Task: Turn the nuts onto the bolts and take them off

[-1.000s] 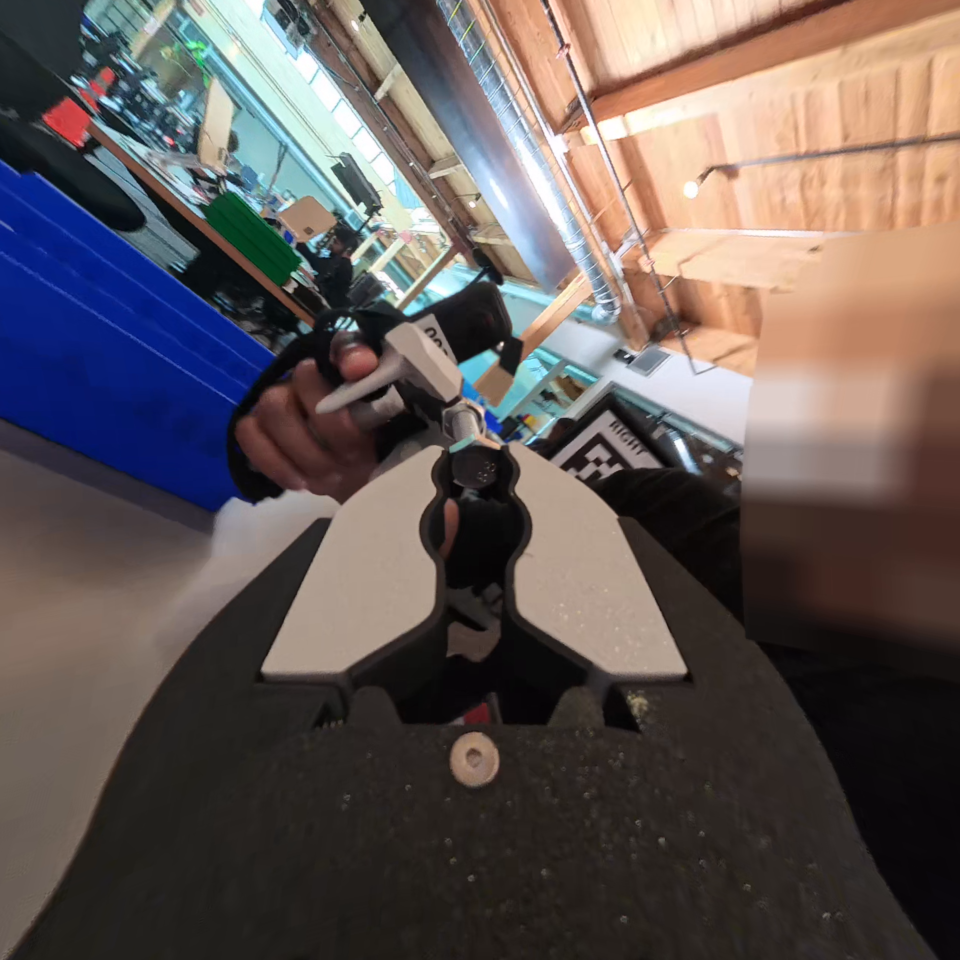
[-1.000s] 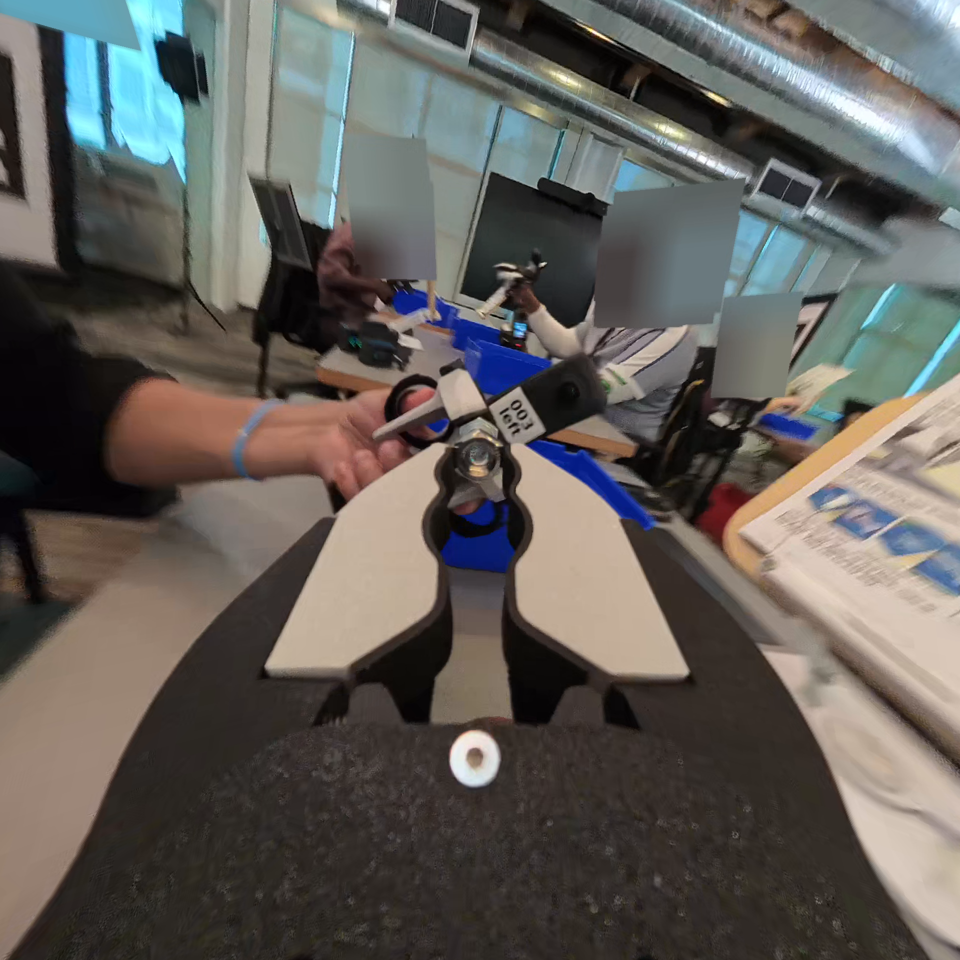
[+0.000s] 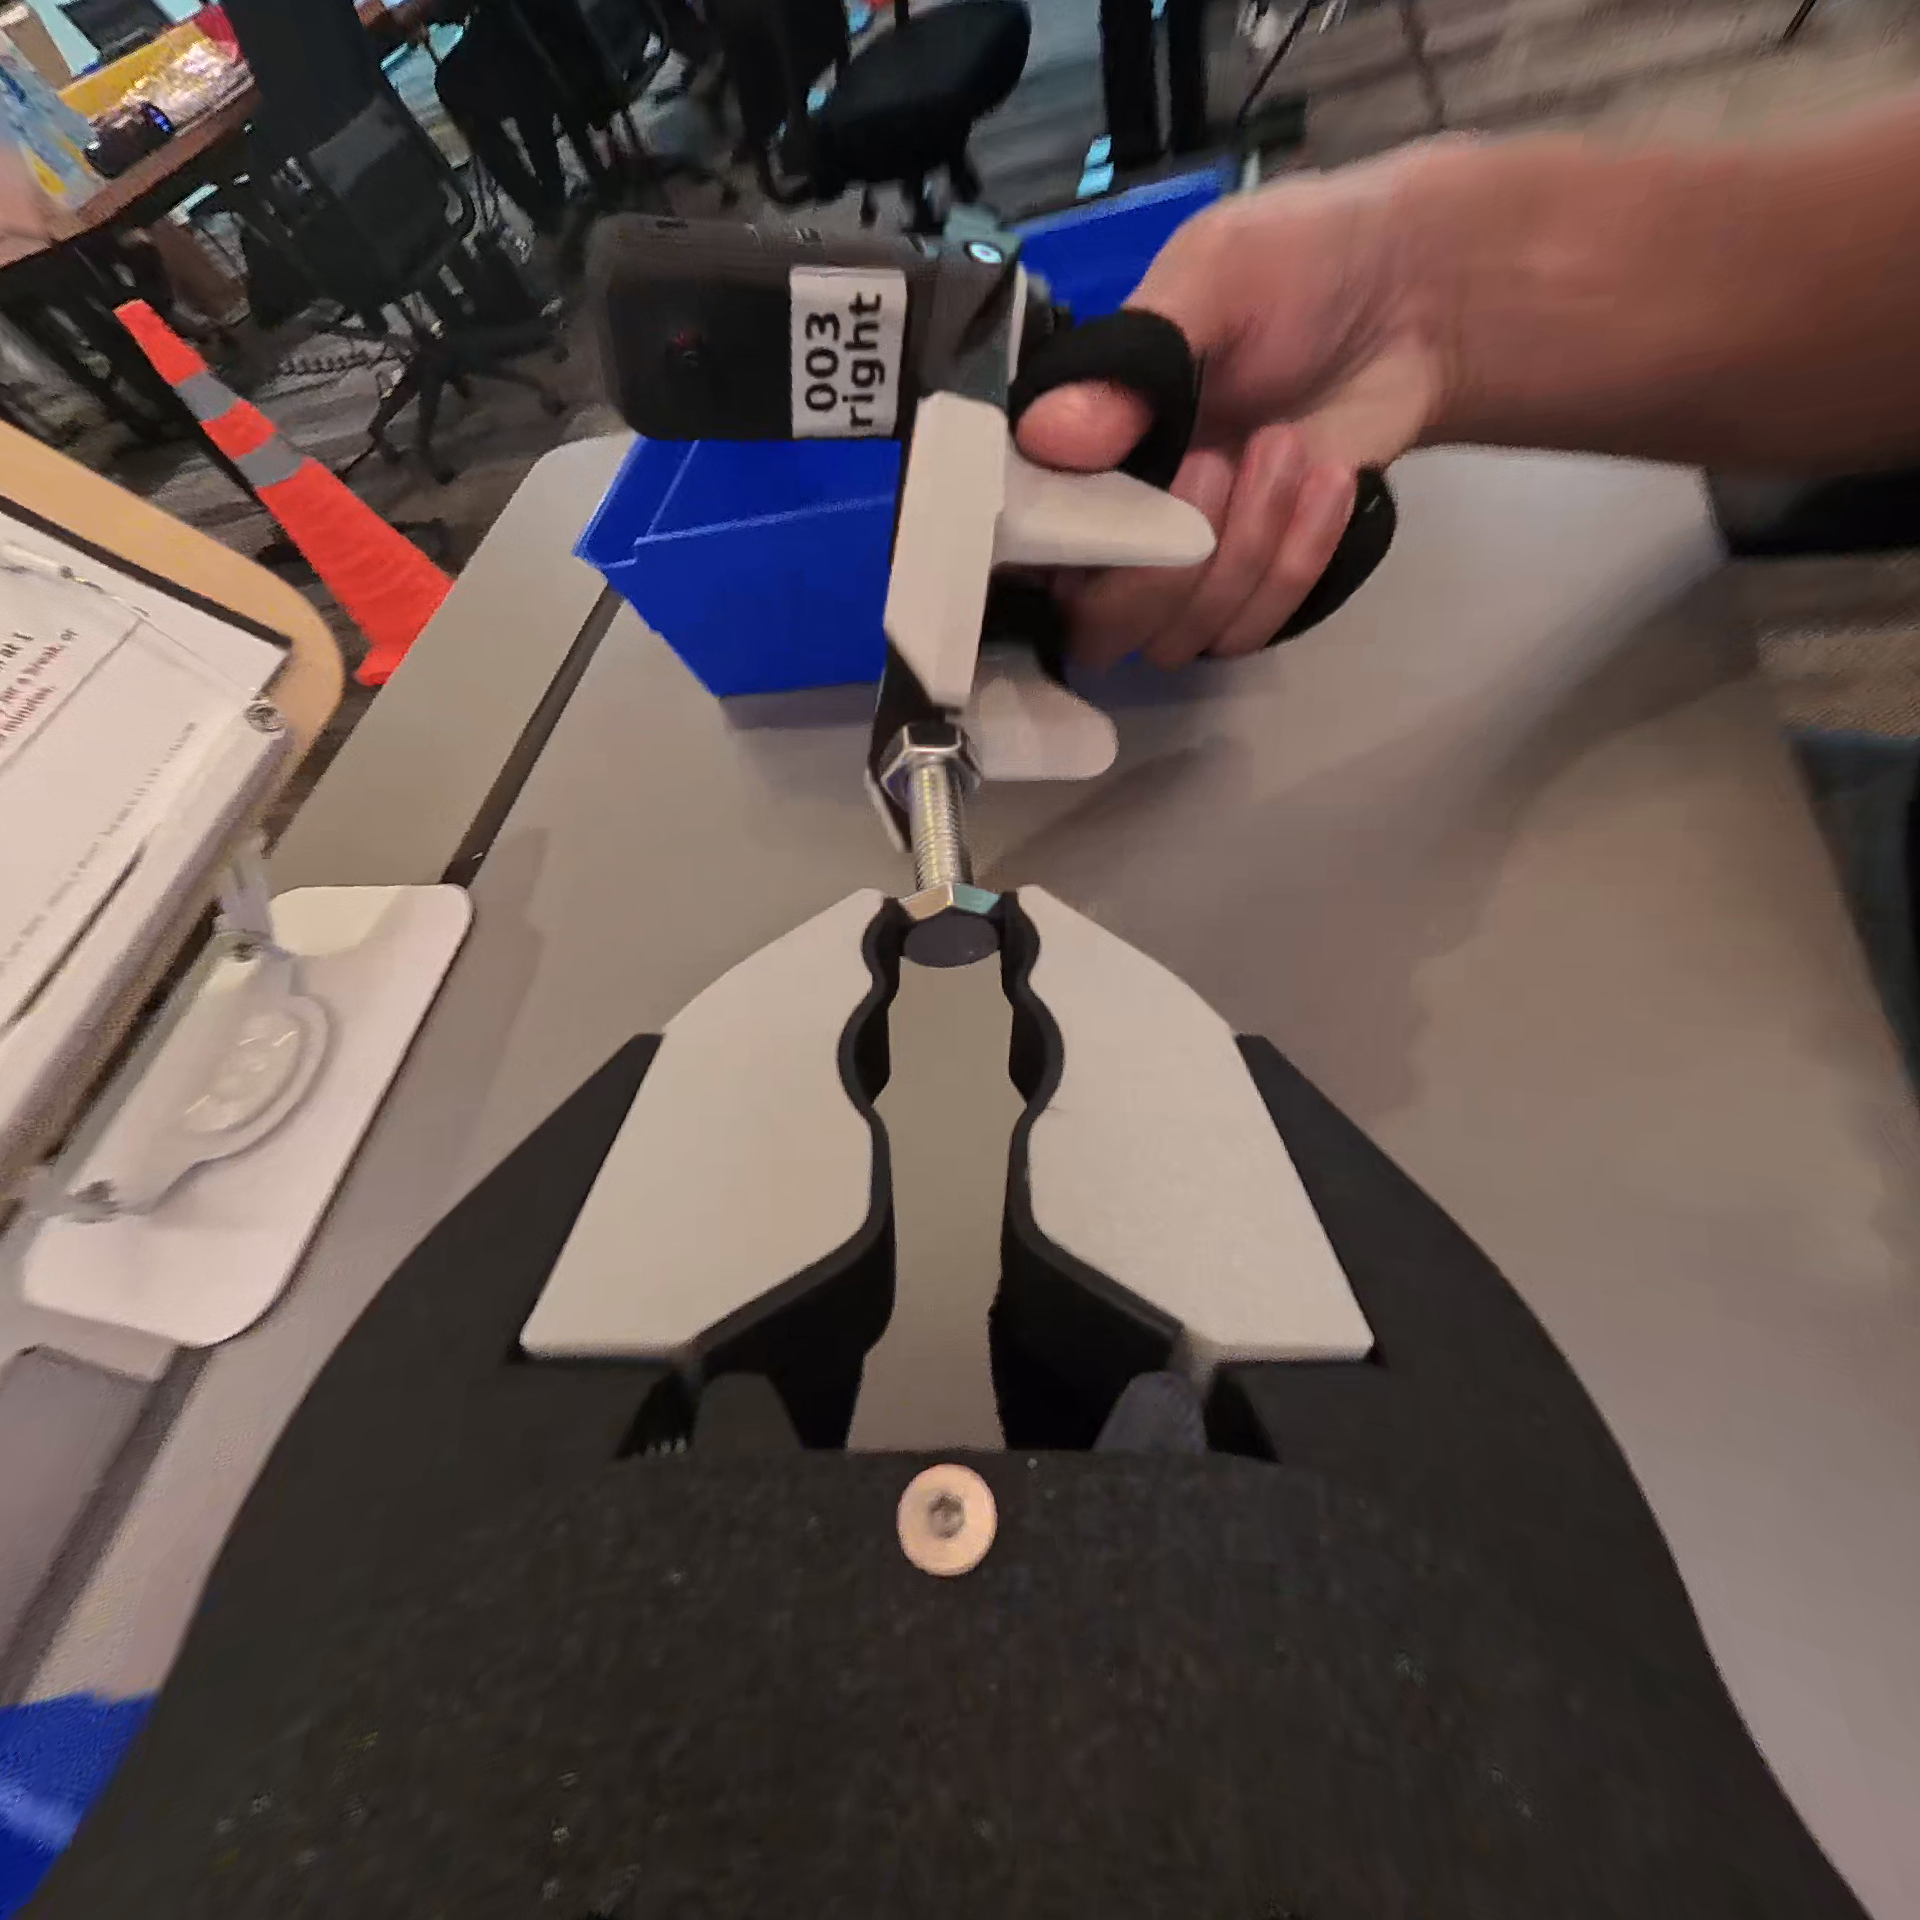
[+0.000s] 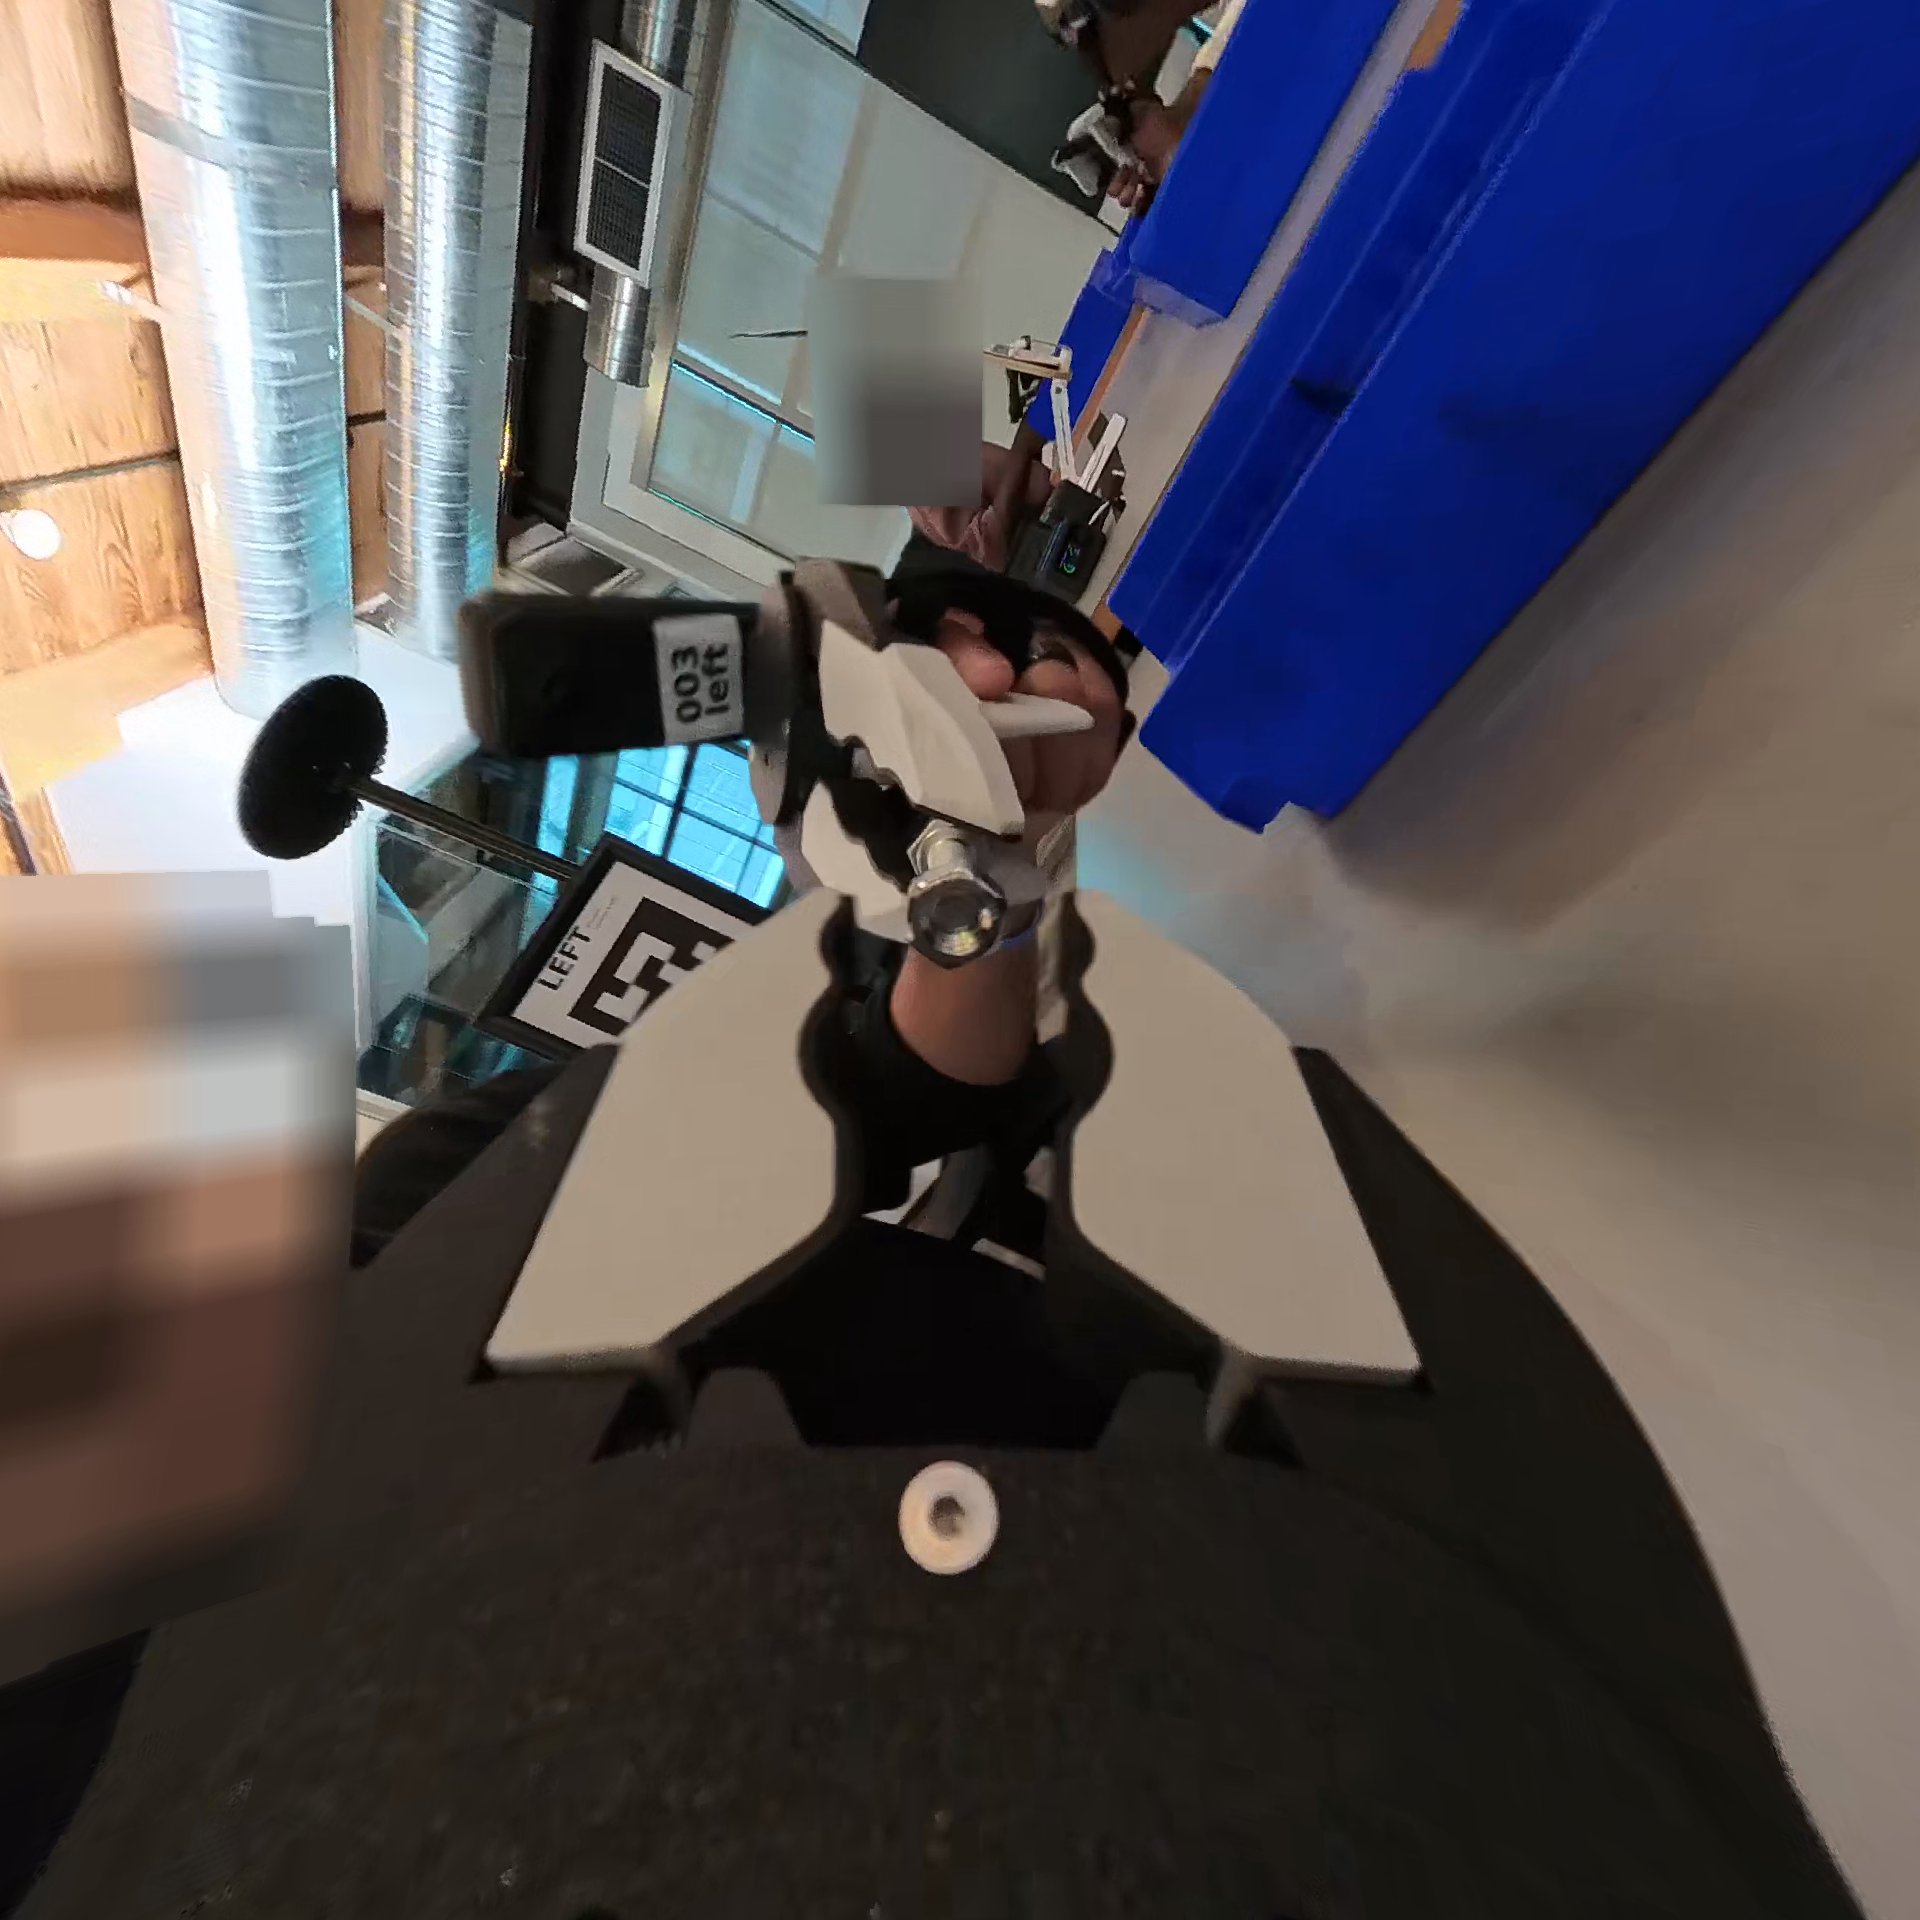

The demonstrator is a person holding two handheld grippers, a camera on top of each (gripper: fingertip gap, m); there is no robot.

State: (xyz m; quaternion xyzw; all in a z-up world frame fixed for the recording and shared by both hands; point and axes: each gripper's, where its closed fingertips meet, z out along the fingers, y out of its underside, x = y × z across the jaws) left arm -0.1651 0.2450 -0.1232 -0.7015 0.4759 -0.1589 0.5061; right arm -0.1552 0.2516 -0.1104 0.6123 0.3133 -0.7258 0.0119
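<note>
- The left claw (image 3: pixel 948 920) is nearly closed, its two grey fingertips pinching the hexagonal head of the bolt (image 3: pixel 938 831) above the grey table (image 3: pixel 1455 987).
- The bolt's threaded shank points away from the left claw toward the table's far edge.
- The nut (image 3: pixel 928 755) sits on the far end of the shank, gripped between the fingers of the right claw (image 3: pixel 925 764), which are closed on it.
- In the right wrist view, the nut (image 4: pixel 954 914) shows between the tips of that claw (image 4: pixel 951 920), with the other gripper just behind it.
- A hand (image 3: pixel 1278 416) holds the right gripper's handle.
- A blue bin (image 3: pixel 769 561) stands on the table near its far edge, behind the right claw.
- An orange cone (image 3: pixel 312 488) stands on the floor beyond the table's far left corner.
</note>
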